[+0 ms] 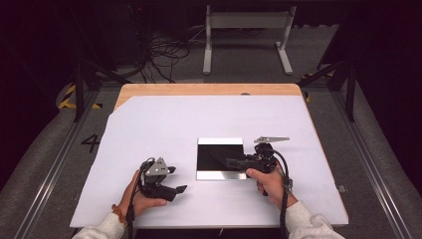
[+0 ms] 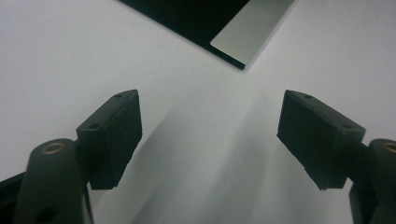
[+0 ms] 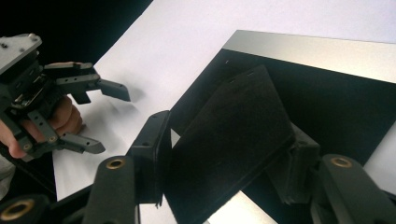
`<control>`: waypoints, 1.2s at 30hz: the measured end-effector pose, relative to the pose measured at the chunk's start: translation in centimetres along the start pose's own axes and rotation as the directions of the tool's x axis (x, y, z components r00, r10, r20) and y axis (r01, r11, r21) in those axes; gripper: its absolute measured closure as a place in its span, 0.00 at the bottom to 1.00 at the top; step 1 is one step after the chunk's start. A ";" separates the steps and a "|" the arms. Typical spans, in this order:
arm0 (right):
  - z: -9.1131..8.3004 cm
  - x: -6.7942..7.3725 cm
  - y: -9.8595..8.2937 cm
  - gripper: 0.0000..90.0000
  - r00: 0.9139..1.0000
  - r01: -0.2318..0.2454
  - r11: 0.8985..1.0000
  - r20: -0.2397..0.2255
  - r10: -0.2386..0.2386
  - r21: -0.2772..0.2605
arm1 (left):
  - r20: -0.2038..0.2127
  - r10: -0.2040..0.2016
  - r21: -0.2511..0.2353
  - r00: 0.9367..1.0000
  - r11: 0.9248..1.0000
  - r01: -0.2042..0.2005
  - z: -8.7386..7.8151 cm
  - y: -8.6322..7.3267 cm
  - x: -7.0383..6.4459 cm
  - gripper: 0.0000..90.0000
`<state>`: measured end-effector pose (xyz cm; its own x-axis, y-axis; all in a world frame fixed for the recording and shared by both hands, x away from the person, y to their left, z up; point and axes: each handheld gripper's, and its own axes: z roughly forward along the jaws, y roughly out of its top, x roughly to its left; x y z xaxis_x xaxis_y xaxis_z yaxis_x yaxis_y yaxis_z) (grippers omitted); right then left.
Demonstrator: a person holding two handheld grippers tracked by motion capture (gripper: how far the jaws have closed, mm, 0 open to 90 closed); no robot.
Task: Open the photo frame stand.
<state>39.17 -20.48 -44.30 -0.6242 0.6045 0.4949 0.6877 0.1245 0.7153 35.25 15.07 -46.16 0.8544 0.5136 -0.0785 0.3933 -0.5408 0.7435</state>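
A square black panel (image 1: 215, 152) with pale silver strips along two edges lies flat in the middle of the white table cover (image 1: 149, 129). My right gripper (image 1: 232, 163) hovers over the panel's near right part, shut on a black felt-like cloth (image 3: 233, 140) that stands between its jaws above the panel (image 3: 341, 107). My left gripper (image 1: 177, 179) rests low near the front left of the panel, open, with bare white cover between its jaws (image 2: 212, 102). One corner of the panel (image 2: 196, 18) lies just ahead of it. The right gripper view also catches the left gripper (image 3: 113, 121), held in a hand.
The white cover lies on a wooden table whose bare edge (image 1: 209, 89) runs along the far side. Beyond it are a white frame stand (image 1: 246, 30) and cables (image 1: 164, 55) on the floor. Metal rails (image 1: 50, 169) flank the table.
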 end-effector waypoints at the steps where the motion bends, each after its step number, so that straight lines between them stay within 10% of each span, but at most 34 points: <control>1: 0.0 0.0 0.0 0.53 1.000 -0.006 1.000 -0.001 0.006 0.001 | 0.006 -0.005 -0.008 1.000 1.000 0.005 0.1 0.3 0.4 0.25; 36: -1.1 1.7 -0.9 0.57 0.976 0.218 0.974 0.005 -0.219 -0.066 | 0.148 -0.102 0.005 0.984 0.995 0.102 5.9 4.9 2.3 0.21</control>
<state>37.03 -20.41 -43.57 -0.7577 0.5664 0.3243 0.5086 0.2009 0.8372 41.14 9.65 -46.66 0.8507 0.4616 -0.2513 0.4803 -0.4884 0.7286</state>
